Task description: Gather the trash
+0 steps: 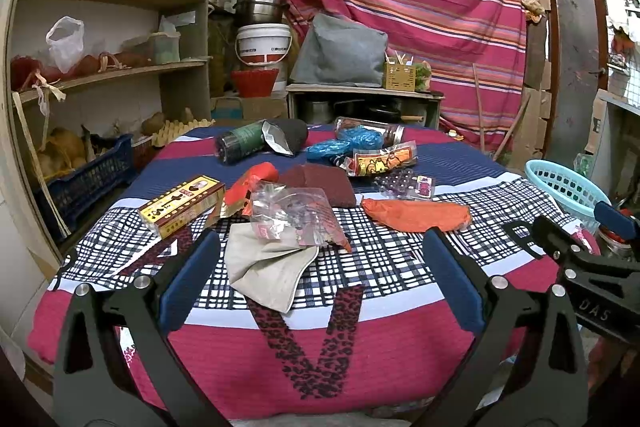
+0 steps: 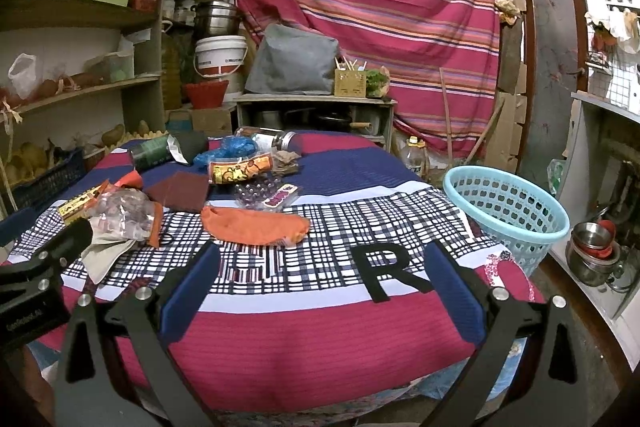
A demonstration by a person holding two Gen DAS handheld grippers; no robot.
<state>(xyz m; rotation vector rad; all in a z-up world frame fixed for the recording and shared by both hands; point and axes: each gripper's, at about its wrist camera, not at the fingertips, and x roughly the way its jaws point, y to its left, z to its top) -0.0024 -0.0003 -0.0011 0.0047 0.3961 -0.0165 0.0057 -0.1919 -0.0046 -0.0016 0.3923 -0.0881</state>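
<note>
The left gripper (image 1: 320,283) has its blue-padded jaws spread wide with nothing between them, poised over the near edge of the table draped in a red, navy and plaid cloth (image 1: 320,359). Just beyond its fingertips lies a crumpled beige paper bag (image 1: 264,271), and touching that bag's far side sits a clear crinkled plastic wrapper (image 1: 292,215). To the left of the wrapper rests a yellow and maroon rectangular carton (image 1: 182,205); to the right lies a flattened orange pouch (image 1: 416,215). Farther back are a dark maroon scouring pad (image 1: 324,183), a clear blister tray with a pink label (image 1: 404,185), a yellow printed snack packet (image 1: 380,159), a bunched blue plastic bag (image 1: 344,145) and a dark green bottle lying on its side (image 1: 240,143).

The right gripper (image 2: 320,283) is likewise opened wide and empty, hanging above the black letter R (image 2: 390,271) on the cloth, well apart from the trash. A light blue perforated plastic basket (image 2: 508,215) stands at the table's right edge, near this gripper.
</note>
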